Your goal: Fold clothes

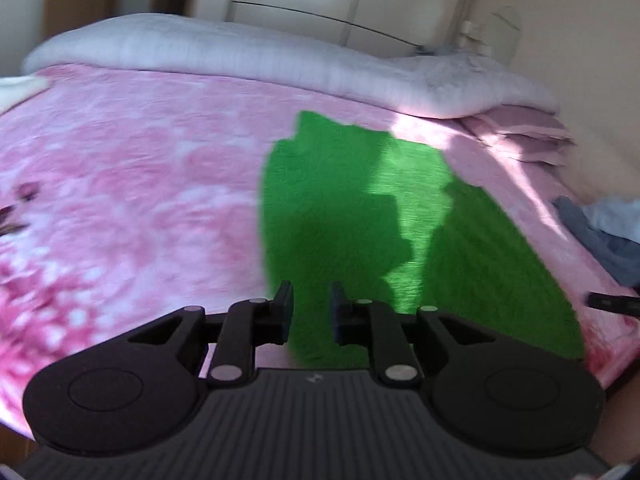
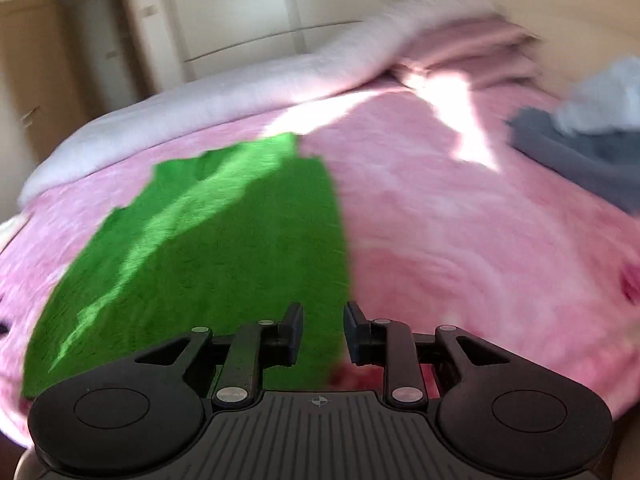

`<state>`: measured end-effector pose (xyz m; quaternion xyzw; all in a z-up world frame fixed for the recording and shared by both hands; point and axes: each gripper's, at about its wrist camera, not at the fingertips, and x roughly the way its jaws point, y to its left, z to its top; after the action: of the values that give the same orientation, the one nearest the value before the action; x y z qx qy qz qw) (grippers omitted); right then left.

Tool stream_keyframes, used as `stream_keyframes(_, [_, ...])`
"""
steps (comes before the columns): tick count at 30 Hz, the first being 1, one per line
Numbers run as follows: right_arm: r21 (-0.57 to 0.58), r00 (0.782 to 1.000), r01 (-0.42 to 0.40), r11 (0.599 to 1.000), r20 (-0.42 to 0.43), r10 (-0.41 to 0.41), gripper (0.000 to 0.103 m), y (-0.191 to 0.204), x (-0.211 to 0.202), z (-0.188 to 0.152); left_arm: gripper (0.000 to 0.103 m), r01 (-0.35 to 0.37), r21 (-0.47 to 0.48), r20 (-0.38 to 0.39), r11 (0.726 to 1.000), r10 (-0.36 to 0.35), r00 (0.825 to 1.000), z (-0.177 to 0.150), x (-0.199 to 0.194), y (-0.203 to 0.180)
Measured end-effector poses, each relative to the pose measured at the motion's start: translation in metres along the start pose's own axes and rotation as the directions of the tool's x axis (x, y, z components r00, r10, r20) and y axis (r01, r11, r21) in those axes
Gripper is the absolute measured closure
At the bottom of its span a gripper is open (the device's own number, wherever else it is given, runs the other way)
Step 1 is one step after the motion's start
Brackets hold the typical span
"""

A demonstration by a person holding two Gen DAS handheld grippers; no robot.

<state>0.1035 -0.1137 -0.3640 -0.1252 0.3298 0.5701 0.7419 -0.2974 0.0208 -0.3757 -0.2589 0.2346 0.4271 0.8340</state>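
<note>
A bright green garment (image 1: 360, 216) lies flat on the pink bed cover, partly in shadow, with a strip of sunlight across it. My left gripper (image 1: 311, 300) hovers over its near left part, fingers apart, and only flat green cloth shows in the gap. In the right wrist view the same garment (image 2: 224, 248) spreads to the left. My right gripper (image 2: 323, 320) is above its near right edge, which runs between the parted fingers, and nothing is pinched. Both views are blurred.
The pink flowered blanket (image 1: 120, 184) covers the bed, with a pale lilac duvet (image 1: 240, 52) rolled along the far side. A pile of grey and light blue clothes (image 2: 580, 148) lies at the right. White wardrobe doors (image 2: 240, 12) stand behind the bed.
</note>
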Motion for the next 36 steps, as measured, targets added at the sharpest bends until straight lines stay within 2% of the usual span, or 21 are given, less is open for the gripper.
stream_keyframes(3, [-0.093, 0.998, -0.052, 0.994, -0.049, 0.048, 0.076, 0.020, 0.019, -0.007, 0.087, -0.004, 0.059, -0.078, 0.998, 0.008, 0.997, -0.014, 0.024, -0.009])
stream_keyframes(4, [-0.127, 0.996, -0.050, 0.991, -0.075, 0.041, 0.076, 0.023, 0.026, -0.013, 0.088, -0.007, 0.069, -0.109, 0.998, 0.015, 0.994, -0.021, 0.032, -0.010])
stream_keyframes(6, [-0.174, 0.992, -0.039, 0.984, -0.128, 0.017, 0.076, 0.025, 0.038, -0.026, 0.088, -0.002, 0.059, -0.112, 0.998, 0.009, 0.994, -0.033, 0.035, -0.006])
stream_keyframes(9, [-0.210, 0.990, -0.067, 0.975, -0.132, 0.039, 0.076, 0.022, 0.035, -0.027, 0.088, 0.021, 0.067, -0.129, 0.998, -0.013, 0.992, -0.025, 0.032, 0.000])
stream_keyframes(13, [-0.182, 0.981, -0.144, 0.973, -0.156, 0.116, 0.076, 0.006, 0.038, -0.003, 0.088, 0.062, 0.070, -0.124, 0.996, -0.053, 0.991, 0.005, 0.039, 0.006])
stream_keyframes(15, [-0.190, 0.978, -0.172, 0.967, -0.146, 0.146, 0.076, 0.001, 0.046, 0.012, 0.088, 0.079, 0.092, -0.147, 0.993, -0.065, 0.987, 0.019, 0.056, 0.005])
stream_keyframes(18, [-0.254, 0.967, -0.208, 0.944, -0.202, 0.159, 0.076, 0.000, 0.069, 0.028, 0.088, 0.095, 0.156, -0.200, 0.983, -0.063, 0.978, 0.033, 0.088, 0.001])
stream_keyframes(21, [-0.330, 0.958, -0.231, 0.915, -0.243, 0.154, 0.076, 0.000, 0.094, 0.046, 0.088, 0.130, 0.195, -0.206, 0.972, -0.089, 0.975, 0.061, 0.114, 0.004])
stream_keyframes(24, [-0.321, 0.944, -0.294, 0.900, -0.247, 0.220, 0.076, -0.005, 0.115, 0.080, 0.083, 0.158, 0.191, -0.203, 0.969, -0.118, 0.972, 0.092, 0.146, 0.013])
stream_keyframes(26, [-0.323, 0.929, -0.333, 0.886, -0.275, 0.248, 0.076, -0.006, 0.139, 0.100, 0.083, 0.165, 0.215, -0.224, 0.963, -0.116, 0.968, 0.108, 0.175, 0.017])
stream_keyframes(29, [-0.341, 0.916, -0.354, 0.871, -0.315, 0.248, 0.076, -0.007, 0.184, 0.126, 0.083, 0.168, 0.265, -0.253, 0.949, -0.100, 0.962, 0.131, 0.221, 0.021])
stream_keyframes(32, [-0.363, 0.909, -0.373, 0.854, -0.326, 0.258, 0.076, -0.009, 0.226, 0.150, 0.083, 0.150, 0.279, -0.232, 0.949, -0.085, 0.969, 0.157, 0.260, 0.031])
stream_keyframes(34, [-0.366, 0.914, -0.361, 0.858, -0.320, 0.249, 0.076, -0.014, 0.252, 0.167, 0.083, 0.137, 0.265, -0.219, 0.955, -0.079, 0.973, 0.178, 0.287, 0.045])
stream_keyframes(36, [-0.349, 0.909, -0.371, 0.860, -0.324, 0.261, 0.076, -0.022, 0.277, 0.185, 0.083, 0.122, 0.249, -0.198, 0.961, -0.072, 0.978, 0.199, 0.312, 0.058])
